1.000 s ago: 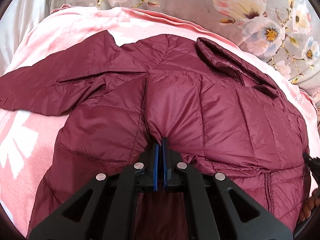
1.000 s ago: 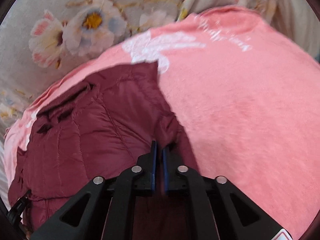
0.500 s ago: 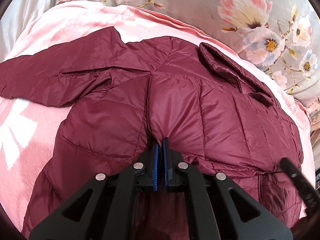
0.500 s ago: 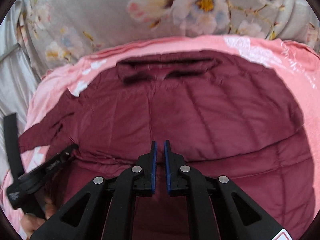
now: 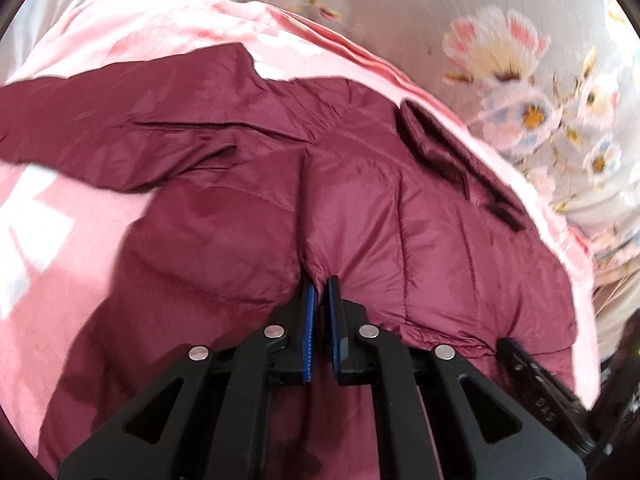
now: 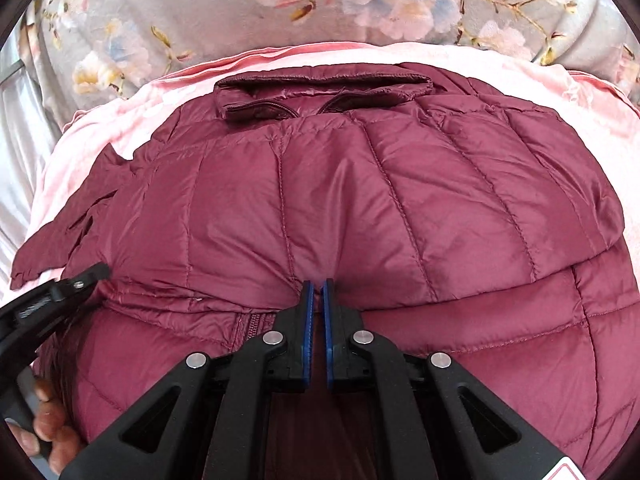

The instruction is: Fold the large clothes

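Note:
A maroon quilted jacket (image 5: 400, 216) lies spread on a pink blanket (image 5: 52, 240), collar (image 6: 320, 92) at the far side. One sleeve (image 5: 120, 128) stretches out to the left in the left wrist view. My left gripper (image 5: 320, 280) pinches a fold of the jacket's body at its fingertips, and its jaws are opening slightly. My right gripper (image 6: 316, 282) rests on the jacket's middle near the zipper (image 6: 250, 324), its jaws closing onto a small ridge of fabric. Each gripper's black finger shows at the edge of the other's view.
A grey bedcover with a flower print (image 6: 360, 4) lies beyond the blanket. A person's fingers (image 6: 48, 424) hold the left gripper's handle at the lower left of the right wrist view. Bare blanket shows to the left of the jacket.
My right gripper swung from the jacket's right edge by the bare blanket to the jacket's middle, and a flap now lies folded over there. The left gripper's pads have parted a little.

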The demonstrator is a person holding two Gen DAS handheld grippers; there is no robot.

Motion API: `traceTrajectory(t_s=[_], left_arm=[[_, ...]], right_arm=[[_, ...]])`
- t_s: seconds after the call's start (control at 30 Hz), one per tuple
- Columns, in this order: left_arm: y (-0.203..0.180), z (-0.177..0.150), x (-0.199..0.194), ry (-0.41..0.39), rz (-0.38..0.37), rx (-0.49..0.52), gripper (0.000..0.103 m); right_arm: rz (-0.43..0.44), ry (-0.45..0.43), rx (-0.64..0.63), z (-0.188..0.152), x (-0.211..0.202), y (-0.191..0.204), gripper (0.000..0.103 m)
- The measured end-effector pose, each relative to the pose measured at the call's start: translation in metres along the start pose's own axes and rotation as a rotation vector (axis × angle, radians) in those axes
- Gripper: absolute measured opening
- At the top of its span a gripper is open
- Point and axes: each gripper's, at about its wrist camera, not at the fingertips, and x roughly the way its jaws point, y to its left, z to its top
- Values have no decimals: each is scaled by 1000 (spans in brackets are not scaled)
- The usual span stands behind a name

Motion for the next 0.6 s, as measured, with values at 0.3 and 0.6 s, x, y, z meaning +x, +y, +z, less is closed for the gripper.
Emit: traceTrajectory(t_s=[0.3, 0.6], left_arm=[[141, 51, -109, -190, 109, -244, 68], [328, 96, -155, -275, 291, -622, 73]], right_arm=[[-24, -63, -24, -4, -31, 5, 8], [102, -118, -57, -74, -105, 36, 12]])
